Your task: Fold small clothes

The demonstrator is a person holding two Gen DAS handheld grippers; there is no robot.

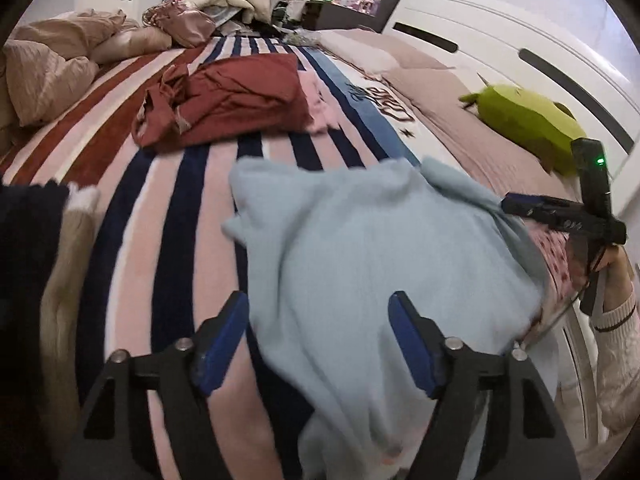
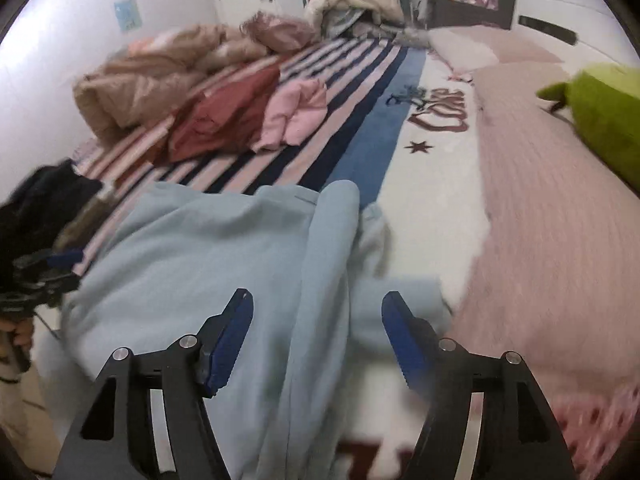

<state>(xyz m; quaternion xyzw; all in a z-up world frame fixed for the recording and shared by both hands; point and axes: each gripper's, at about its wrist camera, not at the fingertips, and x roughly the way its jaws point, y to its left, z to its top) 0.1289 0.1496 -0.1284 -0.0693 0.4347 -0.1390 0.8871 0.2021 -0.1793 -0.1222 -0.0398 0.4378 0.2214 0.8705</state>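
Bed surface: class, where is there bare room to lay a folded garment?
Free: the white patch between the light blue sweatshirt and the pink quilted cover. Crowded: the far striped blanket, with the crumpled maroon garment and pink top.

The pale blue knitted garment [image 1: 372, 248] looks like soft, matt fleecy cloth with a faintly fuzzy nap. The striped pink, navy and white bed blanket [image 1: 168, 208] beneath it appears plush and matt. The crumpled maroon cloth garment [image 1: 236, 100] is smoother and thinner, and the small pink garment [image 2: 294, 114] looks soft and padded. The left gripper [image 1: 318, 340] and right gripper [image 2: 318, 332] are matt black plastic with ridged blue pads [image 2: 230, 344] and shiny metal pivot pins. The lime-green cushion [image 1: 528, 120] is matt fabric, and the white wardrobe front [image 1: 500, 40] is smooth and slightly glossy.
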